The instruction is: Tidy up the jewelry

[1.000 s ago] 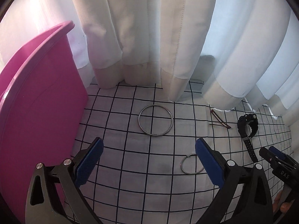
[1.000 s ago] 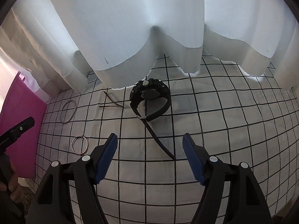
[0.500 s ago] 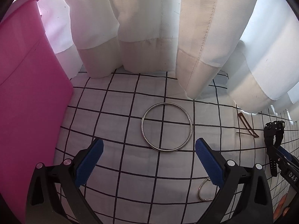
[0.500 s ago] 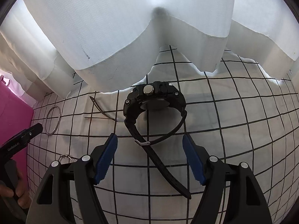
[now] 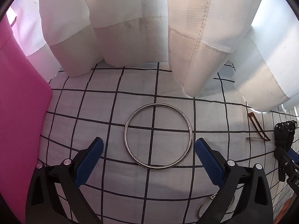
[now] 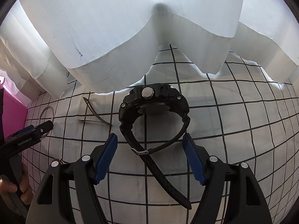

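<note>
A large silver bangle [image 5: 158,135] lies flat on the checked cloth, just ahead of and between the tips of my open left gripper [image 5: 149,147]. A black wristwatch [image 6: 153,110] stands on its side with its strap trailing toward me; my open right gripper [image 6: 150,145] straddles the strap's buckle. A brown hair clip [image 5: 256,127] lies right of the bangle and also shows left of the watch in the right wrist view [image 6: 95,114]. A small ring [image 5: 205,205] is partly hidden behind my left gripper's right finger.
A pink bin [image 5: 18,115] stands at the left edge of the cloth. White curtains [image 5: 149,28] hang down onto the cloth at the back, close behind the bangle and the watch. The black-and-white checked cloth [image 6: 243,121] covers the surface.
Both grippers have moved forward and lower. The bangle now sits between the left fingertips, and the watch strap now sits between the right fingertips. Both stay open.
</note>
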Demonstrator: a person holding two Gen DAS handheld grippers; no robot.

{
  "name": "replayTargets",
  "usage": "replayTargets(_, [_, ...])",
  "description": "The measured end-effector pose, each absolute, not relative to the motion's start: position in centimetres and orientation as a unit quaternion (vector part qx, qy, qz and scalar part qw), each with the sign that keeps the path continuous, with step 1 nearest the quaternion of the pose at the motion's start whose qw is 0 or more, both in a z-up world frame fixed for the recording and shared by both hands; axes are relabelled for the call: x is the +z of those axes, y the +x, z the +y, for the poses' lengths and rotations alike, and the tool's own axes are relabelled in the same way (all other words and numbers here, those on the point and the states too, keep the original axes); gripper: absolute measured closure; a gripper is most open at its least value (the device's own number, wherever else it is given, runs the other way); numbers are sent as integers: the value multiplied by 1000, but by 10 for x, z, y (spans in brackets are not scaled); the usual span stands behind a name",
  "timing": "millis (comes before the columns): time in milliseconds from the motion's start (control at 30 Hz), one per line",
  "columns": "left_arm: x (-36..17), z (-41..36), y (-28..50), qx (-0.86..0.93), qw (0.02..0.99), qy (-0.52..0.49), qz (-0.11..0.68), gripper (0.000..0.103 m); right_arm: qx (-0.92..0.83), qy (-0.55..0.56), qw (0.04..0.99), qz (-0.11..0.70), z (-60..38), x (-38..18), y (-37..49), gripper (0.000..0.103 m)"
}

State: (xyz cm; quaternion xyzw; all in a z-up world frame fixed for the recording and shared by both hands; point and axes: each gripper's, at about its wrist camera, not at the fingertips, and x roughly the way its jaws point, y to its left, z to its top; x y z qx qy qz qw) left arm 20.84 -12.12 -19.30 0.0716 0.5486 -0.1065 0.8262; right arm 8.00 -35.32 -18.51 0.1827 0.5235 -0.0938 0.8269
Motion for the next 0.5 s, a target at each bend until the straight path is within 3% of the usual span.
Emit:
replayTargets(200, [-193,-129,220,-106,831,69,542,5,-96,179,830,520,-356,-185,83,34])
replayTargets(500, [-189,-135,236,-111,846,69,516,5,-102,159,835,517,-349,-187,93,26])
